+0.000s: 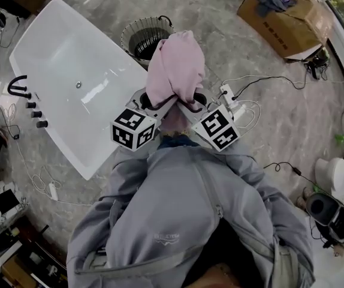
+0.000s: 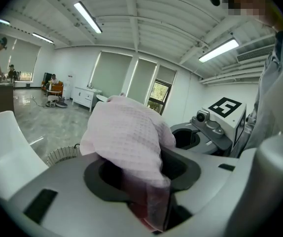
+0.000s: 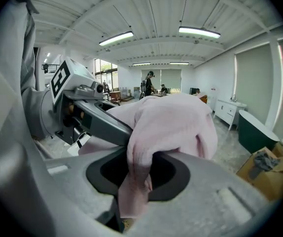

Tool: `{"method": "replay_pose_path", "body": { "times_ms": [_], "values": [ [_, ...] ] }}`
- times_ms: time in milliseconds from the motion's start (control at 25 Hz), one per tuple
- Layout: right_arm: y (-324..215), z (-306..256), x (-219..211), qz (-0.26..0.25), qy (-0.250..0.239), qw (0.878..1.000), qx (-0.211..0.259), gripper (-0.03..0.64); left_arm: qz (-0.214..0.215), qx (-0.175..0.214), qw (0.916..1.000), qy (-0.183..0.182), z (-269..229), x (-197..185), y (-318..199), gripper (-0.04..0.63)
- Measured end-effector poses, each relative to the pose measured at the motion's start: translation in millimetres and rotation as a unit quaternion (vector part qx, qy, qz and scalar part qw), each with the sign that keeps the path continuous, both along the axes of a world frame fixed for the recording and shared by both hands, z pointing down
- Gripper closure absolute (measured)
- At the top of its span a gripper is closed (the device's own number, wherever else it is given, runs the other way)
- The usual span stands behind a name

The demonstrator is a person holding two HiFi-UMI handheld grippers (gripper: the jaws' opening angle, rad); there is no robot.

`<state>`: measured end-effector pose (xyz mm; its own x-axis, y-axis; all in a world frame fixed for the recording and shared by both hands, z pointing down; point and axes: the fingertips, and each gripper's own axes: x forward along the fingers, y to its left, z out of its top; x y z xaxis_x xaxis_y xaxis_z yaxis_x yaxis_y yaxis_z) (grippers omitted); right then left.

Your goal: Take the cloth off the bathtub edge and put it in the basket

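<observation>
While left gripper (image 1: 156, 105) and right gripper (image 1: 191, 103) each pinch the pink cloth (image 1: 175, 71), held bunched between them off the bathtub (image 1: 70, 89), the laundry basket (image 1: 130, 36) lies just beyond, nearer the left.

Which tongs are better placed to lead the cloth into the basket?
Left, probably. Both the left tongs and right tongs are shut on the pink cloth, but the basket sits ahead toward the left side, and only the left gripper view shows its rim.
</observation>
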<state>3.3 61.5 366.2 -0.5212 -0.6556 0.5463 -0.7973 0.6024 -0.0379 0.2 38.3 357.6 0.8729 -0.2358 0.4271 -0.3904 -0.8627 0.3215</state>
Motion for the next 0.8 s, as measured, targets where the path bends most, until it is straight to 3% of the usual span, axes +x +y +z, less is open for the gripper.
{"method": "replay_pose_path", "body": {
  "times_ms": [320,600,800],
  "values": [
    [-5,-40,23,0.068,0.012,0.996,0.05,0.52,0.049,0.039,0.9973,0.037,-42,25,-4,0.416],
    [-2,-54,56,0.142,0.015,0.987,0.069,0.52,0.111,0.052,0.9911,0.054,-58,60,-2,0.417],
    [-7,-58,79,0.167,0.013,0.983,0.075,0.52,0.128,0.061,0.9883,0.057,-63,83,-5,0.417]
  ]
}}
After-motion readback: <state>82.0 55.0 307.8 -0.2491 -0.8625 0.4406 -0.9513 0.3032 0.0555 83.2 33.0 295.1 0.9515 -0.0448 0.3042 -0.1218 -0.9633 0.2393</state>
